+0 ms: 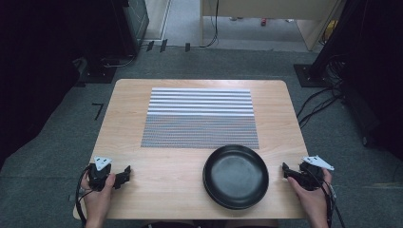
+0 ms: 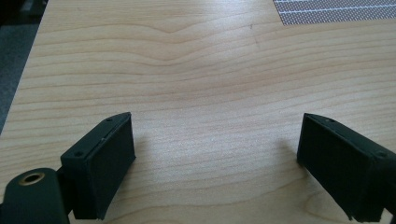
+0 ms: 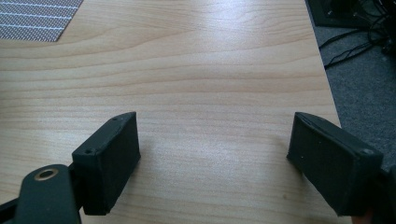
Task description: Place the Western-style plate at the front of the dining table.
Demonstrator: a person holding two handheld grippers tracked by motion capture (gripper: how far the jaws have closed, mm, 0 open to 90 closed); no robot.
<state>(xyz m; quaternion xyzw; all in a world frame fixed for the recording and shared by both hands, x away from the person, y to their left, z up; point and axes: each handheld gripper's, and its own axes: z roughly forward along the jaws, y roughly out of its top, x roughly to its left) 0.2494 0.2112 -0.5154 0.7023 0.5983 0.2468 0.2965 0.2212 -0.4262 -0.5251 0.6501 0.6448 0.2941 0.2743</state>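
Spanning most of the scene, the wooden table (image 1: 157,190) carries everything else. On its far half lies a striped placemat (image 1: 200,118), white-banded at the far end and finely checked nearer the person. Near of the mat, right of centre, sits a black bowl (image 1: 236,176) (upright, its far rim just overlapping the mat's near edge). The right gripper (image 1: 288,172) rests at the near right edge of the table, just beside the bowl but apart from it; in the right gripper view its jaws stand wide apart with bare wood between them (image 3: 214,163), holding nothing. The left gripper (image 1: 124,174) sits at the near left, well apart from the bowl; the left gripper view shows its jaws equally spread over bare tabletop (image 2: 215,163), likewise gripping nothing.
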